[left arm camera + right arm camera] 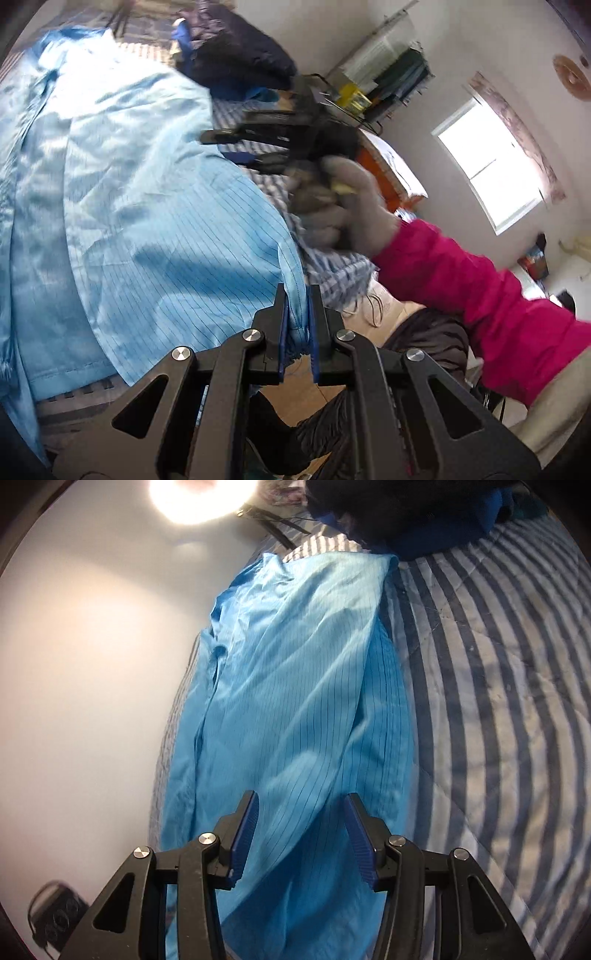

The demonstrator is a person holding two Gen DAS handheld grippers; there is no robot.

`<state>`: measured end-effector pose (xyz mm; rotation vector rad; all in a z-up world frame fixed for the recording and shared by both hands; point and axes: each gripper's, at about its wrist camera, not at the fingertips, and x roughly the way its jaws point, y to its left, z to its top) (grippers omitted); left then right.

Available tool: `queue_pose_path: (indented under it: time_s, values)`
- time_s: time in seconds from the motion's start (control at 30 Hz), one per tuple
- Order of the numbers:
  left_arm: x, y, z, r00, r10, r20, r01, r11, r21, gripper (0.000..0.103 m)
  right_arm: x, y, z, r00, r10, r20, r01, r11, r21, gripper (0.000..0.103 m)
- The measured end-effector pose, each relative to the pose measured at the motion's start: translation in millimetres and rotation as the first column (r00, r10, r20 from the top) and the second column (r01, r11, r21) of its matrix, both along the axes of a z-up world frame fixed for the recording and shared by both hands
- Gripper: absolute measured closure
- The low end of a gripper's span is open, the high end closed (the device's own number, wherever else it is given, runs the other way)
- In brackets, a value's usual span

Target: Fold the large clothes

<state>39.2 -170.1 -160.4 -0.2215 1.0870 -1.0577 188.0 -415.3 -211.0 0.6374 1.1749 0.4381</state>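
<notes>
A light blue pinstriped garment (129,184) lies spread along a striped bed. My left gripper (297,295) is shut on the garment's hem, and the cloth bunches between its blue pads. In the left wrist view a grey-gloved hand (347,206) with a pink sleeve (461,280) holds my right gripper (229,146) over the garment's far edge. The right wrist view has the right gripper (301,805) open just above the blue garment (295,683). A raised fold of the cloth runs between its fingers, and the pads stand apart from it.
A blue and white striped bedspread (498,701) lies to the right of the garment. A dark pile of clothes (388,509) sits at the far end of the bed. A white wall (74,664) runs along the left, with a power strip (55,915) below.
</notes>
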Motion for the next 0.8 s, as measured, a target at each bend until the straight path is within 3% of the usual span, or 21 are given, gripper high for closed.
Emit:
queue_pose_path:
  time_s: [0.13, 0.23, 0.4, 0.6, 0.67, 0.77, 0.8]
  values:
    - [-18, -24, -5, 0.994, -0.085, 0.074, 0.077, 0.991, 0.106, 0.095, 16, -6, -3, 0.999, -0.036, -0.008, 0.035, 0.997, -0.064, 0.098]
    - [-28, -43, -21, 0.988, -0.133, 0.079, 0.119, 0.980, 0.161, 0.096, 20, -1, 3, 0.999, -0.006, 0.032, 0.012, 0.980, -0.201, 0.103]
    - [-31, -64, -46, 0.983, -0.166, 0.075, 0.145, 0.963, 0.228, 0.095, 29, 7, -1, 0.999, 0.029, 0.038, -0.013, 0.933, -0.360, 0.103]
    - [-47, -70, -53, 0.986, -0.163, 0.043, 0.148, 0.958, 0.245, 0.091, 31, 8, -5, 0.996, 0.065, 0.064, -0.031, 0.901, -0.432, 0.103]
    - [-50, -64, -50, 0.986, -0.162, 0.036, 0.148, 0.959, 0.242, 0.089, 28, 5, -6, 0.997, 0.053, 0.059, -0.023, 0.907, -0.420, 0.102]
    - [-49, -55, -42, 0.988, -0.150, 0.035, 0.138, 0.963, 0.233, 0.089, 19, -5, 6, 0.996, 0.055, 0.076, -0.019, 0.911, -0.413, 0.085]
    - [-49, -49, -39, 0.989, -0.139, 0.041, 0.126, 0.965, 0.229, 0.089, 15, -8, 11, 0.995, 0.047, 0.091, -0.004, 0.905, -0.426, 0.073]
